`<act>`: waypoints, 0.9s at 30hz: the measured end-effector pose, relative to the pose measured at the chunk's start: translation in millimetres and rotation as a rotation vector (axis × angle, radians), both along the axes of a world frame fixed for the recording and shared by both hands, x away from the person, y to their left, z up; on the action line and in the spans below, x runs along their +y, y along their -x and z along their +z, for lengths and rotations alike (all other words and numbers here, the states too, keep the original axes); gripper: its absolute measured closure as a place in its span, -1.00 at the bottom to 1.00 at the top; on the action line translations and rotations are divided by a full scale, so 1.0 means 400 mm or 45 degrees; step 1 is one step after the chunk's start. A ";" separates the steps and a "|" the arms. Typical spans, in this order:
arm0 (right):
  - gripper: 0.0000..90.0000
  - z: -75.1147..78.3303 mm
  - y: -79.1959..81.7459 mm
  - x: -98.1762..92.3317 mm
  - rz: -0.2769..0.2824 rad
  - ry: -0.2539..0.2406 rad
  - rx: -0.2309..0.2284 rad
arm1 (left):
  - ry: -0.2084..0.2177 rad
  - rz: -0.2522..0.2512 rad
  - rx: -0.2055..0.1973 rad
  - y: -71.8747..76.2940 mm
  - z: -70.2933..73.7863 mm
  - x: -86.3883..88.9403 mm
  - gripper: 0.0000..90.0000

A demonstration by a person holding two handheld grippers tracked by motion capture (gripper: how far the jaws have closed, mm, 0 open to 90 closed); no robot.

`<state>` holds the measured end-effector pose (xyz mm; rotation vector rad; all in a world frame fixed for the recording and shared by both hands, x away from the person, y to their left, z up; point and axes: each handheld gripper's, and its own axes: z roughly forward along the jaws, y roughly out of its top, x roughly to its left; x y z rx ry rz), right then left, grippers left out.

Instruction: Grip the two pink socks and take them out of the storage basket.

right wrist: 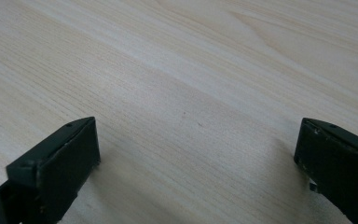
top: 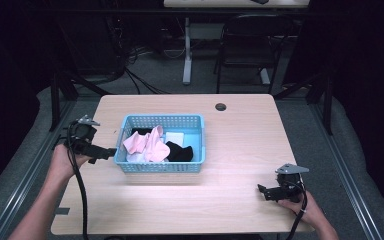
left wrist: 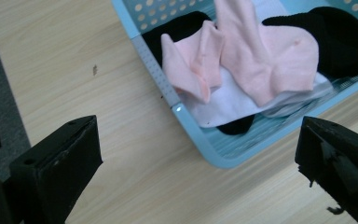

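High view: a blue basket [top: 130, 167] stands on the wooden table [top: 240, 145], left of centre, holding pink socks [top: 147, 144] over white socks [top: 175, 137] and black socks [top: 180, 151]. The left gripper [top: 111, 153] sits just beside the basket's left wall, jaws spread wide with nothing between them (the left gripper view looks past them onto the basket's corner [left wrist: 223, 158]). The right gripper [top: 263, 190] hovers low near the table's front right, well apart from the basket, jaws likewise spread and empty.
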<state>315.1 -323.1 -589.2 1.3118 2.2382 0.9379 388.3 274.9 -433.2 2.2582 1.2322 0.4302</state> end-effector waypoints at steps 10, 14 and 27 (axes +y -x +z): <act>-1.00 0.000 0.001 0.000 -0.003 0.001 0.001 | -0.006 -0.079 0.043 -0.062 -0.015 -0.074 -1.00; -1.00 0.000 0.000 0.000 0.002 -0.001 0.001 | -0.013 -0.110 0.065 -0.087 -0.018 -0.109 -1.00; -1.00 0.000 -0.001 -0.001 0.008 0.001 0.001 | -0.054 -0.185 0.114 -0.172 -0.051 -0.212 -0.99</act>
